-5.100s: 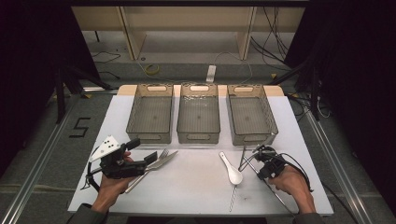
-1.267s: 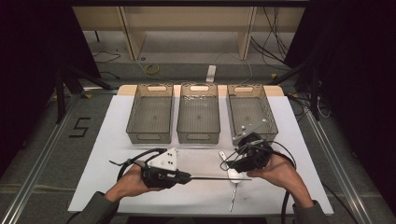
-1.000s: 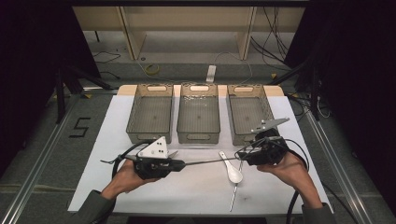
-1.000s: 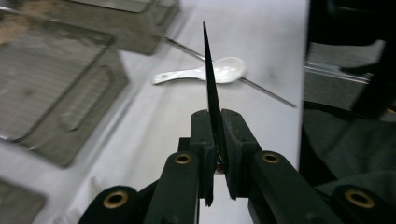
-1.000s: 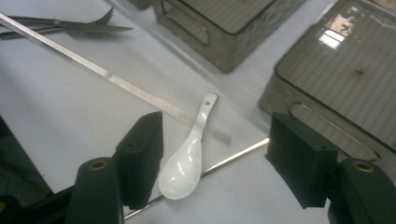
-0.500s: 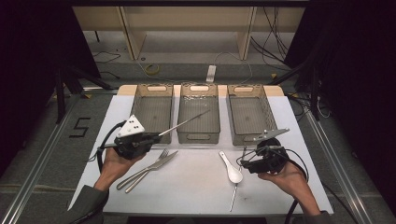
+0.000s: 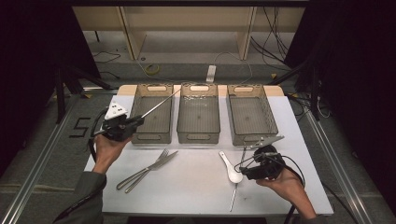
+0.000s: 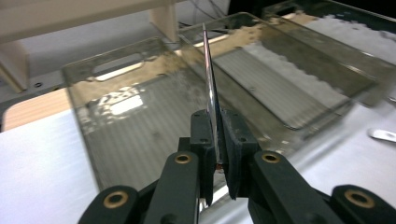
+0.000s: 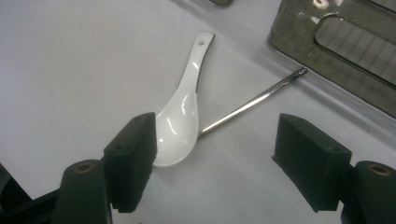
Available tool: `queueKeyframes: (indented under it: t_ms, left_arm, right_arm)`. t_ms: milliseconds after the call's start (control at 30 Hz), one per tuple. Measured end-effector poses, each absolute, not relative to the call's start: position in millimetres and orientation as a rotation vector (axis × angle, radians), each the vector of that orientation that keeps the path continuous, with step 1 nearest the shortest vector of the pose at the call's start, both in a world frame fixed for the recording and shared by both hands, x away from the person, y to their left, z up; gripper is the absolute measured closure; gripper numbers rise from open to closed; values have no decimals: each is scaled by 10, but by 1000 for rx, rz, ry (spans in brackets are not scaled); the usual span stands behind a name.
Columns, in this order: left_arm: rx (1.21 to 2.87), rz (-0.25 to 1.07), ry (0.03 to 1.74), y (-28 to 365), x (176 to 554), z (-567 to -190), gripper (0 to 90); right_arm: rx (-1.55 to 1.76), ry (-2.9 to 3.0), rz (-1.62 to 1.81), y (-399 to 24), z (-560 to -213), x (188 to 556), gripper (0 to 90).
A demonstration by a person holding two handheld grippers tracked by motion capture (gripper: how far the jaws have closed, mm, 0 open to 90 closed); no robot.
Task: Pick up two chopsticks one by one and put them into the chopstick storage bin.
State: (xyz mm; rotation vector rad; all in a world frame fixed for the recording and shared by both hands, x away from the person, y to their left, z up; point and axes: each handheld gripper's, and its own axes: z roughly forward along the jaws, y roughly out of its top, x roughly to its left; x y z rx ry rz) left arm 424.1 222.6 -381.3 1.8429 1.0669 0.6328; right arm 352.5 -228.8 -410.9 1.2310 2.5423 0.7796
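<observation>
So the chopstick (image 7: 159, 104) is now lifted off the counter (image 7: 187, 186) and carried over the left bin (image 7: 152, 116), clamped in the left gripper (image 8: 215, 140). Sorting looks underway. The right gripper (image 9: 212, 161) is held wide by the spoon (image 9: 180, 116).

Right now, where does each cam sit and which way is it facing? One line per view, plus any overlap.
High view: fixed above the person's side, looking forward and down on the table; forearms and both hands enter from the bottom.
Left gripper view: rides the left gripper, looking along its jaws, closed on a metal chopstick over the left bin.
Right gripper view: rides the right gripper, looking down between its spread jaws at the white spoon.
Shared: high and right gripper views both show the spoon.
</observation>
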Motion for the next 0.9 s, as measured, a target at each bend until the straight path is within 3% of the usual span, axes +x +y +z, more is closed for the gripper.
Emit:
queueKeyframes:
  t_ms: [333, 900]
  left_arm:
    - [1819, 669, 1225, 2331, 4549, -4008, 835]
    - [1852, 671, 1333, 2334, 4793, -4236, 830]
  right_arm:
    - [1235, 2547, 772, -2289, -4151, 3486, 298]
    - [1228, 2556, 768, -2289, -4171, 3470, 295]
